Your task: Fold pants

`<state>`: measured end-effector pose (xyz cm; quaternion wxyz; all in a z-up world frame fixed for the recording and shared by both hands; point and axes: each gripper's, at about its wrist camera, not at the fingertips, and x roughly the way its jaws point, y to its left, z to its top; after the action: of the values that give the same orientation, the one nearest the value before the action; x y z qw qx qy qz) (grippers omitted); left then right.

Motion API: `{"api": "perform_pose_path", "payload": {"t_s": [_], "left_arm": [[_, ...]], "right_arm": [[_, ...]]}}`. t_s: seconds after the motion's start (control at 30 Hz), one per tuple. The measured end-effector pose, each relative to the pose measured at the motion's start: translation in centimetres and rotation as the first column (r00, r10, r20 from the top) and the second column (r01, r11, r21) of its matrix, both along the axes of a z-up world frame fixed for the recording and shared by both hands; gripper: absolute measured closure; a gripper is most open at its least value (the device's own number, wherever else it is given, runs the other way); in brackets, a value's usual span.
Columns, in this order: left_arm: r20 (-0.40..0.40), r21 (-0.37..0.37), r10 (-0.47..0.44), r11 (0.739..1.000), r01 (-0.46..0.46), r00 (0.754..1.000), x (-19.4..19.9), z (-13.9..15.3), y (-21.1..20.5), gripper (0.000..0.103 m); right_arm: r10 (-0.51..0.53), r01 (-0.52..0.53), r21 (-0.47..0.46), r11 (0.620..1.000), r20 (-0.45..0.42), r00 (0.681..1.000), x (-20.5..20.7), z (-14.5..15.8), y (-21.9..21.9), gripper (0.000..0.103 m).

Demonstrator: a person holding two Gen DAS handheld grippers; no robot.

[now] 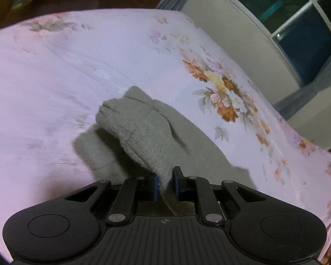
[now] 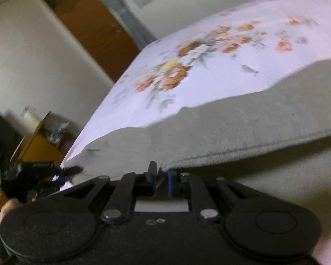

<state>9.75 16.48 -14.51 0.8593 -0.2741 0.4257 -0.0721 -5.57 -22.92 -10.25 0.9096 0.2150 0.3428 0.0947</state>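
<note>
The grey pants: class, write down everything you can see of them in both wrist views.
The grey pants look like soft, fleecy knit cloth with a stitched hem. They lie on the floral bedsheet, partly lifted and doubled over. The left gripper is closed on a raised fold of the cloth, and the right gripper pinches an edge, so one layer hangs above another. The right view is blurred. Waistband and pockets cannot be made out.

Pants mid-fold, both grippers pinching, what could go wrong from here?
1. The left gripper holds only a thin bit of the grey pants; the fabric may slip out.
2. The right gripper grips near the hem edge; that could slip too.
3. The lifted layer looks bunched over the floral bedsheet, so the fold may land uneven.
</note>
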Motion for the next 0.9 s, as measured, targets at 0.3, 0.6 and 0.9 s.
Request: {"api": "perform_pose_path", "payload": {"t_s": [0.3, 0.6, 0.9], "left_arm": [[-0.076, 0.111, 0.01, 0.994, -0.002, 0.997, -0.2, -4.8, -0.3, 0.088], [0.009, 0.191, -0.029, 0.981, 0.027, 1.0, -4.0, -0.4, -2.0, 0.081], [-0.023, 0.193, -0.198, 0.961, 0.198, 0.98, -4.0, -1.4, -9.7, 0.08]], "right_arm": [[-0.01, -0.004, -0.115, 0.993, -0.123, 0.992, 1.6, -5.0, 2.0, 0.083], [-0.081, 0.071, -0.08, 0.994, -0.125, 0.989, -0.6, -3.8, -2.1, 0.059], [-0.362, 0.365, -0.005, 0.931, -0.134, 0.923, -6.0, -4.0, -12.7, 0.058]]}}
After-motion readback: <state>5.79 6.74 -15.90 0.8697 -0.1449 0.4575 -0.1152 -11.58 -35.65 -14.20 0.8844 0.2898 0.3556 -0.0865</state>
